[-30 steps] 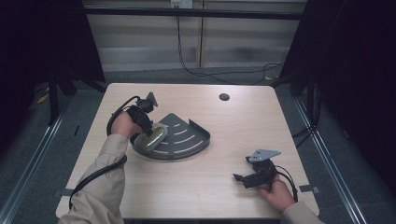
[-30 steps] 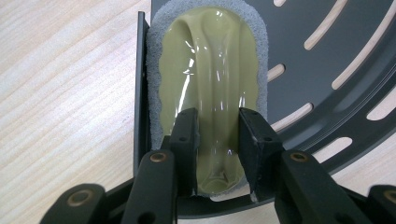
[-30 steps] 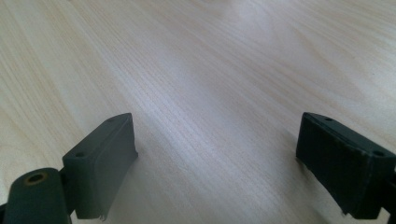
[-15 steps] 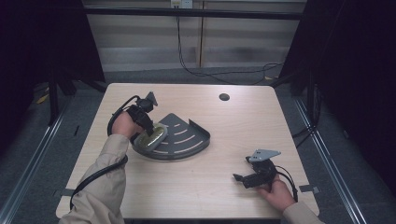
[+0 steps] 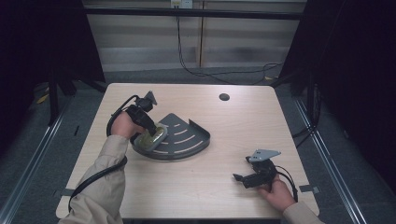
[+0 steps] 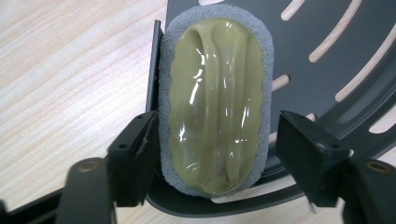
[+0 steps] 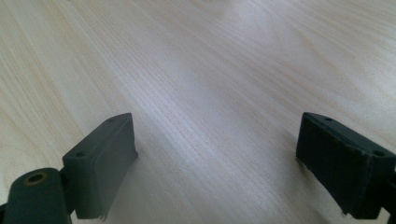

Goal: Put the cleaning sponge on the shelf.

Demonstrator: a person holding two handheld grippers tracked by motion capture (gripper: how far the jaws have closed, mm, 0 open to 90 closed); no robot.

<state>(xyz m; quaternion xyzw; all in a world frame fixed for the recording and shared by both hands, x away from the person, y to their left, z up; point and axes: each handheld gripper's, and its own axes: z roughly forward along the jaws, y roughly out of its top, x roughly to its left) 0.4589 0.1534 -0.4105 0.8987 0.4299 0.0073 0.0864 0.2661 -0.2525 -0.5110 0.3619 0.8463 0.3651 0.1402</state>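
Observation:
A dark grey fan-shaped slotted tray (image 5: pixel 189 136) lies left of the table's middle. On its left edge rests a scrubber (image 5: pixel 152 136), a glossy olive-yellow top on a grey sponge pad (image 6: pixel 215 107), partly overhanging the tray (image 6: pixel 336 56). My left gripper (image 5: pixel 146 129) points down at it and is open; its jaws straddle the scrubber's width, the left one touching the pad, the right one a small gap away. My left gripper (image 6: pixel 215 158) holds nothing tight. My right gripper (image 5: pixel 239 178) rests low near the front right of the table, open over bare wood (image 7: pixel 215 158).
The light wooden table (image 5: pixel 210 200) has a round dark cable hole (image 5: pixel 224 97) at the back right. Dark curtains stand on both sides and cables run along the floor behind. Each gripper trails a black cable toward the person.

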